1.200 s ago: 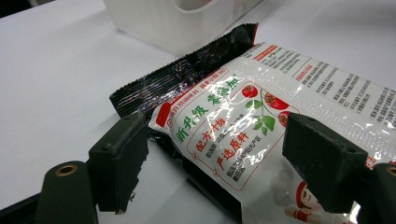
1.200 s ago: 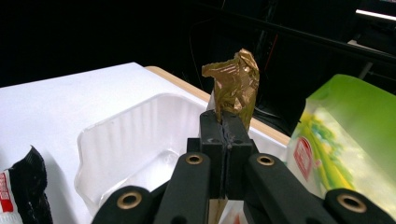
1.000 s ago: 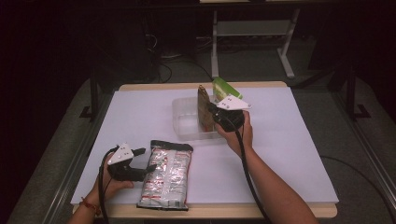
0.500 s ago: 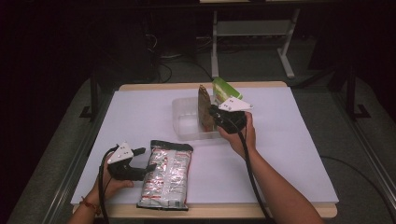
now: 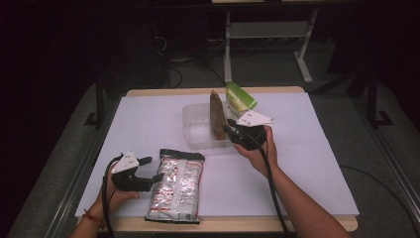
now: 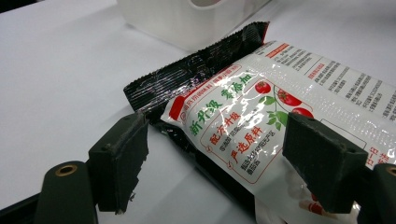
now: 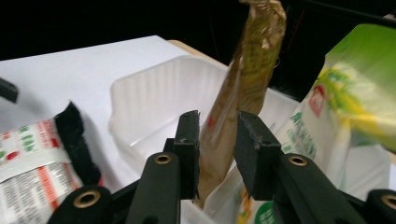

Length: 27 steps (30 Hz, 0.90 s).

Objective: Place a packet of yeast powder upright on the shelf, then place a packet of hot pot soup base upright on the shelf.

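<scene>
Left gripper over a tomato-print noodle packet

The noodle packet [image 6: 261, 121] lies flat on the white bench [image 6: 56, 70]; the fingers [image 6: 119, 161] stand apart astride its near edge, a white container [image 6: 187, 18] beyond its black sealed end.

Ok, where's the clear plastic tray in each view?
High view: clear plastic tray mid-picture, beyond the tomato packet.
Left gripper view: top edge, behind the tomato packet.
Right gripper view: centre, behind the brown packet; tomato packet lower left.
Shared landmark: the tomato packet.
</scene>
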Motion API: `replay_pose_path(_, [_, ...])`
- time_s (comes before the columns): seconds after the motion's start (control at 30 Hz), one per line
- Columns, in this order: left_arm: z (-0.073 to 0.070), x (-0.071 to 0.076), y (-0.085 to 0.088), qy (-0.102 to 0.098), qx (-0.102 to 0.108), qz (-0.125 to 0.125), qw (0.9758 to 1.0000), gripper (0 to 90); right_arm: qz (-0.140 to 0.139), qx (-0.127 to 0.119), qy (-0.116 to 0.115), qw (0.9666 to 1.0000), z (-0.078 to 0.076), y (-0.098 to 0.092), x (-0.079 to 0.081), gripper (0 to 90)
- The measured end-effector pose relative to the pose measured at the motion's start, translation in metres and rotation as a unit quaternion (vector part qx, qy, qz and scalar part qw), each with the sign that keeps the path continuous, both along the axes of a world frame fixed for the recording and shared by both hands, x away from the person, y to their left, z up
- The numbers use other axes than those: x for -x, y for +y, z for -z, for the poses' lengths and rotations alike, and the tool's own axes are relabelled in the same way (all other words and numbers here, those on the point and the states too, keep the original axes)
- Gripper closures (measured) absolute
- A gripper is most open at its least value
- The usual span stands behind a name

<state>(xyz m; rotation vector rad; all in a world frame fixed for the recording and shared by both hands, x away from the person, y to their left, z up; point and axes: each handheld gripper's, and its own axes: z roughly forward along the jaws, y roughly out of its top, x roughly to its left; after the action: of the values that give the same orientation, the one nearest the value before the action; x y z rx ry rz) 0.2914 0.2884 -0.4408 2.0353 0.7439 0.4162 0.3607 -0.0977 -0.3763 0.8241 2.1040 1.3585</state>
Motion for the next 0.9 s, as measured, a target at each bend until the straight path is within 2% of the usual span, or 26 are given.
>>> replay_pose_path(0.23, [-0.001,0.001,0.001,0.008,0.002,-0.001,1.0,20.5,-0.017,-0.004,0.008,0.9998,0.0,-0.009,0.017,60.3])
replay_pose_path(0.4, [-0.002,0.002,0.003,0.009,0.006,-0.009,0.9999,19.9,-0.034,0.006,0.04,0.9986,0.013,-0.014,0.029,54.7])
replay_pose_path(0.43, [-0.002,0.002,0.003,0.009,0.006,-0.009,0.9999,19.7,-0.034,0.006,0.04,0.9986,0.013,-0.014,0.029,54.7])
replay_pose_path(0.47, [-0.002,0.001,0.003,0.02,0.005,-0.012,0.9997,19.2,-0.046,0.007,0.055,0.9974,0.021,-0.013,0.033,51.2])
replay_pose_path(0.57, [-0.002,-0.001,0.002,0.038,0.001,-0.011,0.9992,18.1,-0.069,0.017,0.074,0.9947,0.03,-0.01,0.039,46.0])
replay_pose_path(0.6, [-0.002,-0.001,0.002,0.038,0.001,-0.011,0.9992,17.7,-0.069,0.017,0.074,0.9947,0.03,-0.01,0.039,46.0])
replay_pose_path(0.63, [-0.001,-0.002,0.001,0.05,0.002,-0.014,0.9986,17.5,-0.082,0.012,0.1,0.9915,0.037,-0.005,0.04,42.0])
replay_pose_path(0.67, [-0.001,-0.003,0.001,0.059,0.005,-0.014,0.9982,17.5,-0.082,0.012,0.1,0.9915,0.037,-0.005,0.04,42.0])
replay_pose_path(0.7, [0.0,-0.006,0.001,0.072,0.011,-0.016,0.9972,16.3,-0.091,0.016,0.118,0.9887,0.043,-0.001,0.04,39.7])
replay_pose_path(0.73, [0.0,-0.006,0.001,0.072,0.011,-0.016,0.9972,15.9,-0.097,0.019,0.124,0.9873,0.046,0.002,0.041,39.4])
replay_pose_path(0.83, [0.003,-0.011,0.004,0.097,0.026,-0.012,0.9949,15.9,-0.114,0.013,0.147,0.9824,0.051,0.011,0.041,37.1])
replay_pose_path(0.9, [0.004,-0.012,0.004,0.103,0.03,-0.009,0.9942,15.9,-0.117,0.013,0.151,0.9814,0.053,0.013,0.04,36.1])
